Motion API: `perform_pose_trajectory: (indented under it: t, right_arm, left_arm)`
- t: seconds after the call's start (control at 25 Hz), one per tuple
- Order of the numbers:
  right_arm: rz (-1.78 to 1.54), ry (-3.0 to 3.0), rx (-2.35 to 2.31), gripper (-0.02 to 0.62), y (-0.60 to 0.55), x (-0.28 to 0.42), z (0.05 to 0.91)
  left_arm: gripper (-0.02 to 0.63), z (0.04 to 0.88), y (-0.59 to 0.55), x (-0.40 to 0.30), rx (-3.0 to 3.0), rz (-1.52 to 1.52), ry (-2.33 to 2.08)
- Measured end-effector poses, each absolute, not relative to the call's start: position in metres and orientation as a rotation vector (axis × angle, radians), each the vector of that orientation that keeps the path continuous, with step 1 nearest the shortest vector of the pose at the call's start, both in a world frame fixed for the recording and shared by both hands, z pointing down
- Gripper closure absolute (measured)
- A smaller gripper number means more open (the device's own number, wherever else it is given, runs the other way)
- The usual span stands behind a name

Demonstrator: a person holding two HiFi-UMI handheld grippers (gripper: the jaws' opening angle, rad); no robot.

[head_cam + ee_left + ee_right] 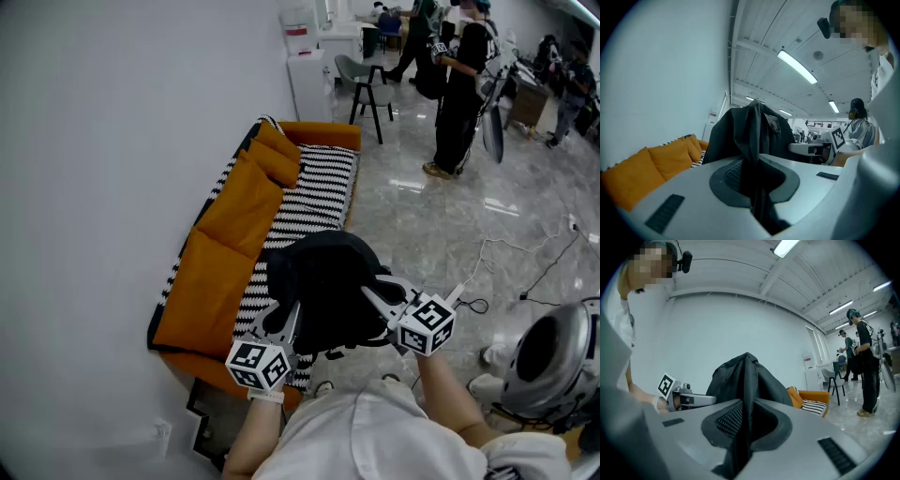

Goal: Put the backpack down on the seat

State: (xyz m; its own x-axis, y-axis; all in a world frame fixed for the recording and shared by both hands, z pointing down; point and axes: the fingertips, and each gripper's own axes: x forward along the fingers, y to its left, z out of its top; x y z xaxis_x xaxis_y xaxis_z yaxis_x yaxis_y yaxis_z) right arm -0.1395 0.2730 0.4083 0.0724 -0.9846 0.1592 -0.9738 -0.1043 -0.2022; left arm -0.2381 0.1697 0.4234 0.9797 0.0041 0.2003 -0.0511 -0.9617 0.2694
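You pinch backpack (323, 281) fabric tight between the fingers of the left gripper (286, 319) and right gripper (375, 302), so it hangs beyond them, over the sofa seat (314, 197).

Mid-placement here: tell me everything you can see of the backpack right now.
The backpack is black soft fabric, slumped and creased. It is upright between both grippers: the left gripper and right gripper are each shut on a pinched fold of its cloth. It is over the front edge of the striped sofa seat; whether its bottom touches there is hidden.
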Motion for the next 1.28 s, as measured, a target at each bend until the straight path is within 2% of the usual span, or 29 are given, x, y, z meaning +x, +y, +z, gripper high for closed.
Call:
perform_pose_trajectory:
  t: [0.44, 1.28]
  right_arm:
    - [-0.356, 2.035, -2.312, 0.548, 0.212, -0.177, 0.4]
    - [-0.392, 1.982, -2.353, 0.548, 0.212, -0.183, 0.399]
  left_arm:
    - [0.558, 0.412, 0.104, -0.267, 2.9, 0.247, 0.042]
    - [0.558, 0.412, 0.103, -0.268, 2.877, 0.235, 0.139]
